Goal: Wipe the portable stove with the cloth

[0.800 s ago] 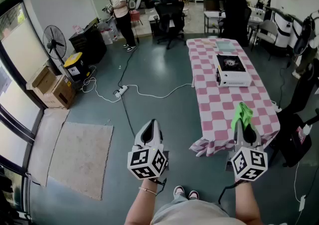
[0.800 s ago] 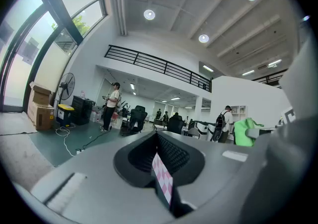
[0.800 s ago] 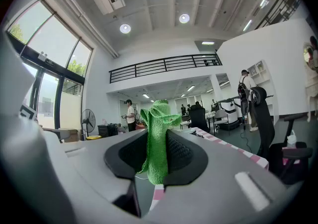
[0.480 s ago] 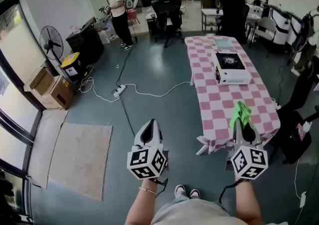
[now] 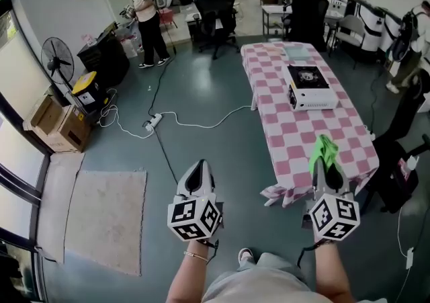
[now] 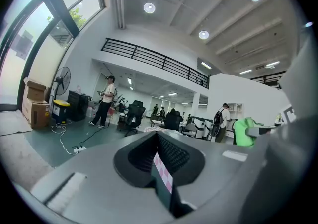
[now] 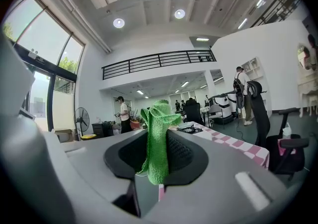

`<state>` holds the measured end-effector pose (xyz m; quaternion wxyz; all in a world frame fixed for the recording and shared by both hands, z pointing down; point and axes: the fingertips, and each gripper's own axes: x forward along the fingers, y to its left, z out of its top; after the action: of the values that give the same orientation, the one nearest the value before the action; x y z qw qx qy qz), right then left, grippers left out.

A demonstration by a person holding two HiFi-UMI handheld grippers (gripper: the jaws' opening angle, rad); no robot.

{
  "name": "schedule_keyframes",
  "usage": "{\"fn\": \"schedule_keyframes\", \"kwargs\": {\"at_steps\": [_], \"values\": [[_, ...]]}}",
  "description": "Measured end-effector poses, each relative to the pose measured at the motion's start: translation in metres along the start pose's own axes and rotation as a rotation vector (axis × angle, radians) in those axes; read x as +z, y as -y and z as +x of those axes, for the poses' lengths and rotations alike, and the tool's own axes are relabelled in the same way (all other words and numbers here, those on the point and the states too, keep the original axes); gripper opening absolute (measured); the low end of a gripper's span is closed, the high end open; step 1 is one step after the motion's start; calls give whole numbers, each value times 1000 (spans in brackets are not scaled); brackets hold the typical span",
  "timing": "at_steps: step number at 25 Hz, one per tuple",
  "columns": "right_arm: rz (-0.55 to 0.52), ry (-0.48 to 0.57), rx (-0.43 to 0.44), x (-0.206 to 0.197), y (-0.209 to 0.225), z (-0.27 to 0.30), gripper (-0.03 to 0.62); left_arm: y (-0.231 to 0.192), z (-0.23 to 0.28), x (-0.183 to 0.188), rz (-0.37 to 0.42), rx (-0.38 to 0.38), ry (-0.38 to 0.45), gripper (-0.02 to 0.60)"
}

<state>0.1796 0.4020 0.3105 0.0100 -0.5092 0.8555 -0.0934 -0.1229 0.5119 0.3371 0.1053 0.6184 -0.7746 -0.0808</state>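
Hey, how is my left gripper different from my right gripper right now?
The right gripper has its jaws closed on a green cloth, which sticks up above them. The left gripper has its jaws together with nothing between them. In the head view the right gripper shows against the near end of the checkered table, while the left gripper shows against the floor. Both point forward, side by side.
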Motion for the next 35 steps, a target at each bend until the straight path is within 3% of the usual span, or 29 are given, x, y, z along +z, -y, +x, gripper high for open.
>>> {"fn": "schedule_keyframes", "kwargs": {"at_steps": [16,27,35], "values": [[6,-50,-112,-23,13,60,100,-29,72,-15,-17,-23,-60,0],[62,-54,-193,-23,46,154,100,-34,191,1,29,-72,-89,0],[126,-46,-284,-23,96,212,100,-1,298,2,78,-170,-136,0]]}}
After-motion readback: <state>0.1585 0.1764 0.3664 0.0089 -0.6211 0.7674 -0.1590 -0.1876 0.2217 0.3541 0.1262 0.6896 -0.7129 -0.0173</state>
